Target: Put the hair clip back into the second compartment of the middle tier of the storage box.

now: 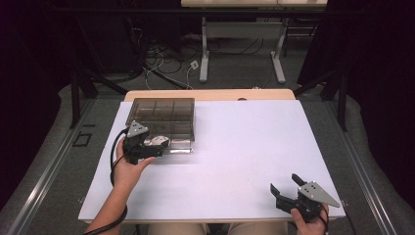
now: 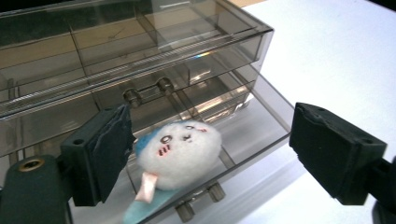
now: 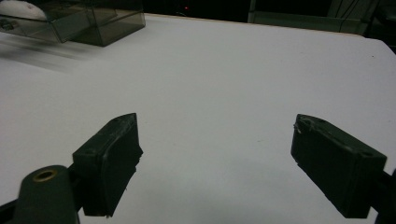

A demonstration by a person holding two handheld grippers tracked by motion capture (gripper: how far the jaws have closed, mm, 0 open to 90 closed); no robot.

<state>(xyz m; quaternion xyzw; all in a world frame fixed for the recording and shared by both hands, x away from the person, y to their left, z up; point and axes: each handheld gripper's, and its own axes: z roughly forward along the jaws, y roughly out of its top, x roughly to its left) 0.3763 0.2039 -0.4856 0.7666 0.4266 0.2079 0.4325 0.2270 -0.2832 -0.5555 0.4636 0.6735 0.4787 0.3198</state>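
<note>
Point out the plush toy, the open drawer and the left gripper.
plush toy (image 2: 180,151), left gripper view, its white face.
open drawer (image 2: 273,123), left gripper view, its right side wall.
left gripper (image 1: 157,148), high view, between its fingertips.

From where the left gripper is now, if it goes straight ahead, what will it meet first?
Most likely the white plush toy lying in the pulled-out drawer of the smoky plastic organizer. The toy sits between the open fingers of the left gripper, untouched. Depth is hard to judge.
</note>
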